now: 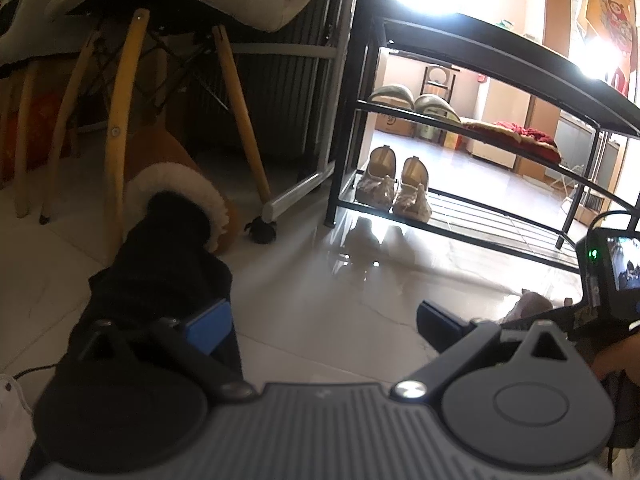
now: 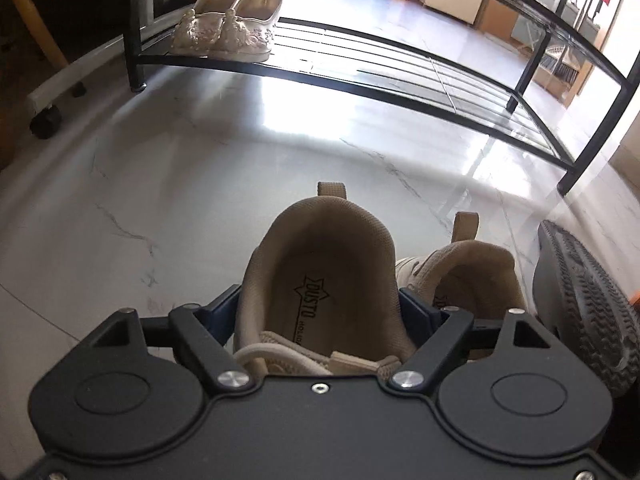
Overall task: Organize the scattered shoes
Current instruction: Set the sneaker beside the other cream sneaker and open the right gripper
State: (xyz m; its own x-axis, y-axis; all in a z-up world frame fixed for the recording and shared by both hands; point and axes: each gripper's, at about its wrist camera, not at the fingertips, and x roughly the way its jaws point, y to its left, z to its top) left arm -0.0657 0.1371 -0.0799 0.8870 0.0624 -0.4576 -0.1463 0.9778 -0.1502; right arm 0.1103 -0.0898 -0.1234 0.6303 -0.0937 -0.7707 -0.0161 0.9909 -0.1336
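Note:
In the right wrist view a beige sneaker [image 2: 320, 248] sits on the pale floor, heel away from me. My right gripper [image 2: 320, 304] straddles it, one blue pad against each side of its collar. Its twin [image 2: 476, 276] lies just to the right. A pair of beige embroidered flats [image 2: 228, 24] stands on the bottom shelf of the black shoe rack [image 2: 360, 64]. In the left wrist view my left gripper [image 1: 324, 320] hangs open over bare floor. Beside its left finger lies a black shoe-like shape [image 1: 160, 272], with a brown fur-lined boot [image 1: 180, 184] behind it.
Grey slippers [image 1: 412, 102] and red slippers [image 1: 524, 136] rest on the rack's middle shelf. A chair with wooden legs [image 1: 120, 140] and a wheeled frame [image 1: 262, 230] stand left of the rack. A dark overturned sole [image 2: 580, 304] lies at the far right.

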